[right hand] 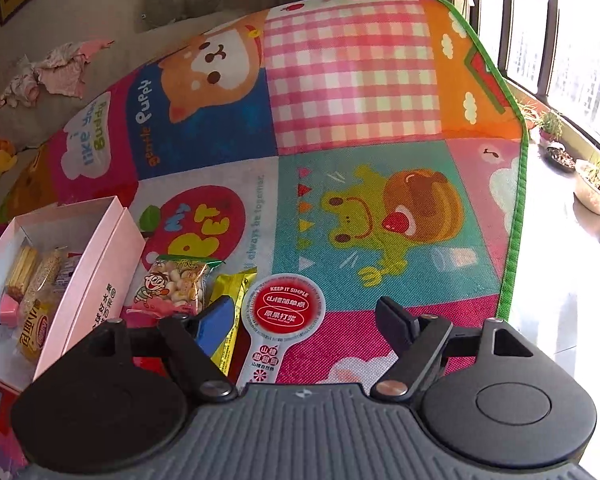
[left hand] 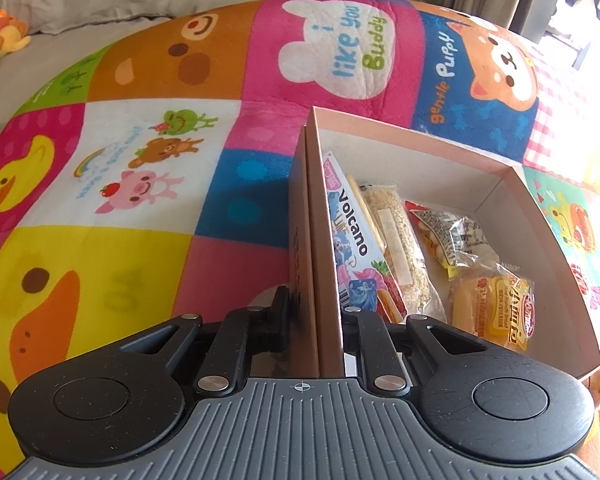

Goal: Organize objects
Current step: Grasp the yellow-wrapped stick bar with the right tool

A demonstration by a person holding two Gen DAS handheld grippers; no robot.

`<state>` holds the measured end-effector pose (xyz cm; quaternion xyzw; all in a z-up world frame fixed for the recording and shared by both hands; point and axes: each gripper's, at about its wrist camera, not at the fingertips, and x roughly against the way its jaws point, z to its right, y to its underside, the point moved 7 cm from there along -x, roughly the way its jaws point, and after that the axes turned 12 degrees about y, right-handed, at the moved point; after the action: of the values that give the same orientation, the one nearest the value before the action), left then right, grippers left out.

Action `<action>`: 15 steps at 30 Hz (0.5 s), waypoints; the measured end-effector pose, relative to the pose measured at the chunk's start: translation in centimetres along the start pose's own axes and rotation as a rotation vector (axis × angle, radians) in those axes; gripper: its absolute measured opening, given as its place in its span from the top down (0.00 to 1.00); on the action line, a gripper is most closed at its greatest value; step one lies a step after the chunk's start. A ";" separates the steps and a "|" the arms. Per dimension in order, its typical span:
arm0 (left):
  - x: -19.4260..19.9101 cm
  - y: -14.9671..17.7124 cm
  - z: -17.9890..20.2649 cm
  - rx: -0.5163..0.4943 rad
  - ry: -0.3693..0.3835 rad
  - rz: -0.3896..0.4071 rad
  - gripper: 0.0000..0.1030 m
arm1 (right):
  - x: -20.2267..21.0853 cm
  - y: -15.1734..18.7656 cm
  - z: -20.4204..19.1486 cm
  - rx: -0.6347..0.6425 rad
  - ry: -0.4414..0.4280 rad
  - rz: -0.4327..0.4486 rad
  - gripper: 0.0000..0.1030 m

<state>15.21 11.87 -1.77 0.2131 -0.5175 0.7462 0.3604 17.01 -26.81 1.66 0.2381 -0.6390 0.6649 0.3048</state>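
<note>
Left claw [left hand: 320, 312] clamps the box [left hand: 540, 216] wall; right claw [right hand: 304, 320], released, hovers over the round red-labelled snack [right hand: 286, 304], seemingly next to grasp and box.

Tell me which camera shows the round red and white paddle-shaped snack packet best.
The right wrist view: the round red and white paddle-shaped snack packet lies whole on the colourful cartoon play mat, label facing the camera. In the left wrist view the packet is not identifiable; the pink cardboard box fills that side.
</note>
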 end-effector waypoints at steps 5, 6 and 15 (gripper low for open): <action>0.0 0.1 -0.1 0.004 0.002 0.008 0.83 | 0.1 1.6 -4.6 0.061 -0.098 -0.052 0.57; 0.0 0.1 0.0 0.001 0.001 0.007 0.83 | -0.5 1.6 -5.3 0.073 -0.085 -0.062 0.57; 0.0 0.0 0.1 -0.036 0.001 -0.010 0.83 | -3.1 2.1 -6.8 0.069 -0.017 -0.118 0.77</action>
<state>15.22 11.73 -1.74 0.2090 -0.5295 0.7351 0.3681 18.18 -20.37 -2.55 0.2914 -0.6032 0.6652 0.3299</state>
